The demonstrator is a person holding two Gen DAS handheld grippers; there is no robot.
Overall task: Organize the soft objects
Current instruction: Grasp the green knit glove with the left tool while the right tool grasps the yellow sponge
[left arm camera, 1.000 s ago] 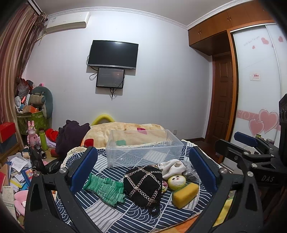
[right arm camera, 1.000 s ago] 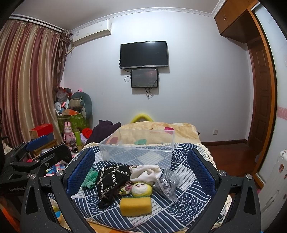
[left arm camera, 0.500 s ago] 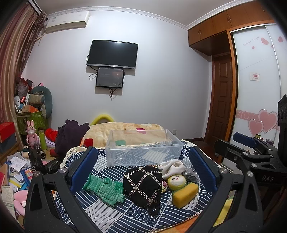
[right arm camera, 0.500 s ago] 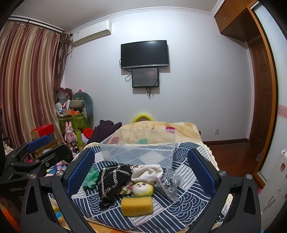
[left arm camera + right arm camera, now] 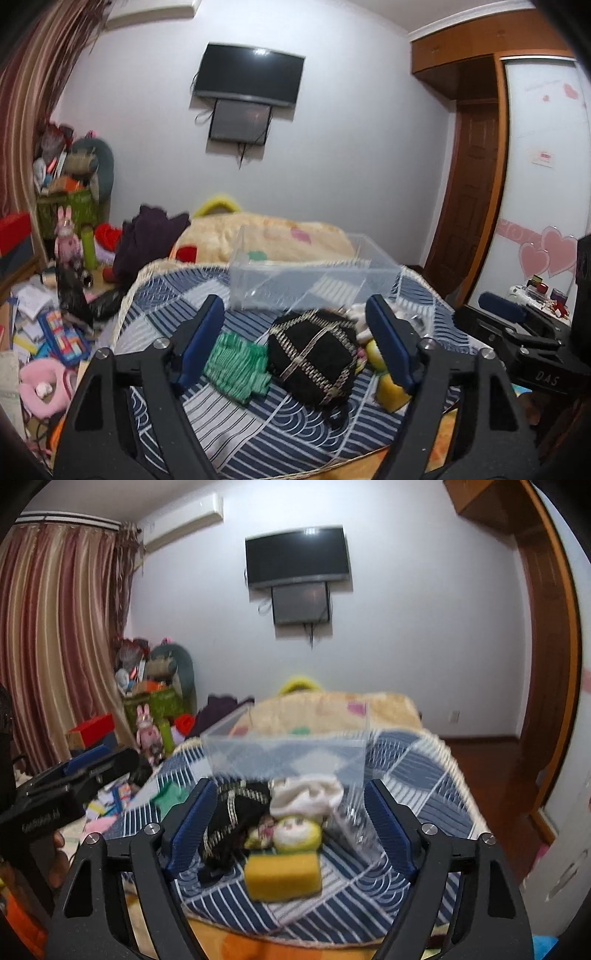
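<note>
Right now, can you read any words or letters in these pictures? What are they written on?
"DAS": white letters on the right gripper body, seen from the left wrist camera.
White lettering on the left gripper body: too blurred to read.
Red print on the small white sticker on the wardrobe door: too small to read.
Nothing else is readable.

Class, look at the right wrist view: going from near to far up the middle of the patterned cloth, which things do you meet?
Yellow sponge → round doll head → white cloth → clear plastic box.
</note>
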